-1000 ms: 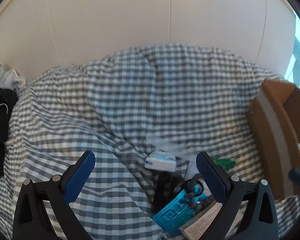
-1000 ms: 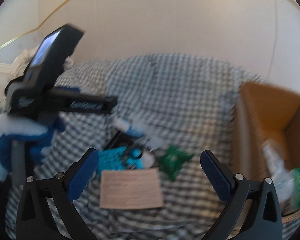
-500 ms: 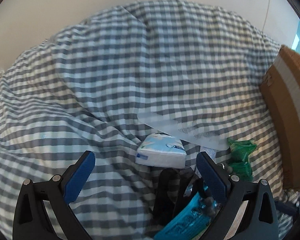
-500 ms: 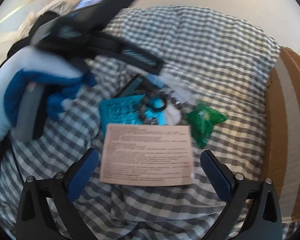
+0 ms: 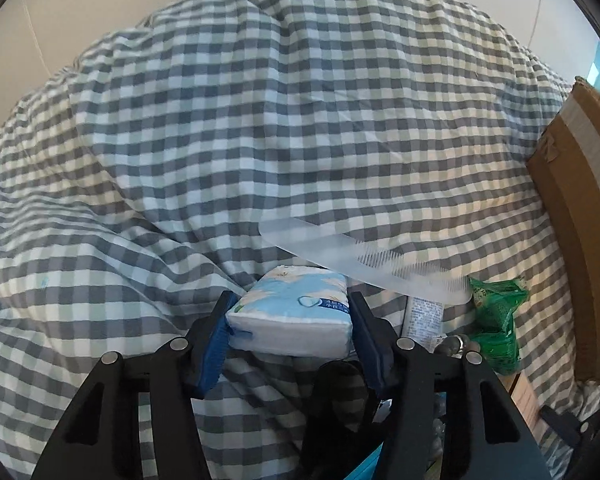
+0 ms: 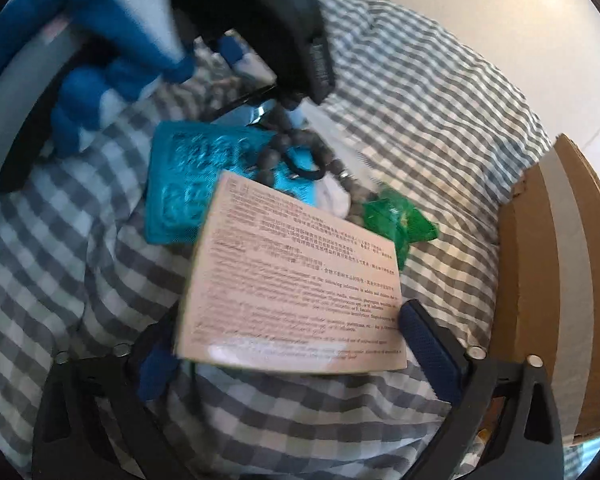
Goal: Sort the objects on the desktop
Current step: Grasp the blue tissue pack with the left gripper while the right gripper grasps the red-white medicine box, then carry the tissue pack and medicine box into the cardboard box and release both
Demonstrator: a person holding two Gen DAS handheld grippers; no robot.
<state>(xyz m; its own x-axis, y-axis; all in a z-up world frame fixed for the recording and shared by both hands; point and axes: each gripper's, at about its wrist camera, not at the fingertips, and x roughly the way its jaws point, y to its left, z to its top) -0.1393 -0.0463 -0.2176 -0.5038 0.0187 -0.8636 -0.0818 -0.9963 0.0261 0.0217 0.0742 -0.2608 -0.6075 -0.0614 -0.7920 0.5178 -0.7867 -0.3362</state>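
The left gripper (image 5: 290,318) has just been closing, and its blue pads (image 5: 214,344) now press on both sides of the tissue pack (image 5: 296,312), which sits between them on the checked bedcover (image 5: 260,128). One second ago this gripper stood wide and higher, with the pack small and far ahead of the fingertips; now the pack fills the space between them. Just ahead of the left gripper and to its right lies the clear plastic comb (image 5: 364,256), with one end above the far edge of the pack. Further right is the green packet (image 5: 496,316), and beyond it the side of the cardboard box (image 5: 572,208).

The right gripper (image 6: 284,344) is still wide, though its jaws have just been closing a little. The pink printed box (image 6: 296,280) lies between its fingers: the right pad (image 6: 428,344) is at the corner of the box, while the left pad is partly hidden under the box edge, so I cannot tell if they press on it. One second ago this box was well ahead of the gripper; now it is close in. Ahead of it are the teal blister card (image 6: 188,184) and a string of grey beads (image 6: 300,152). At the upper left, a gloved hand (image 6: 112,48) holds the other gripper.
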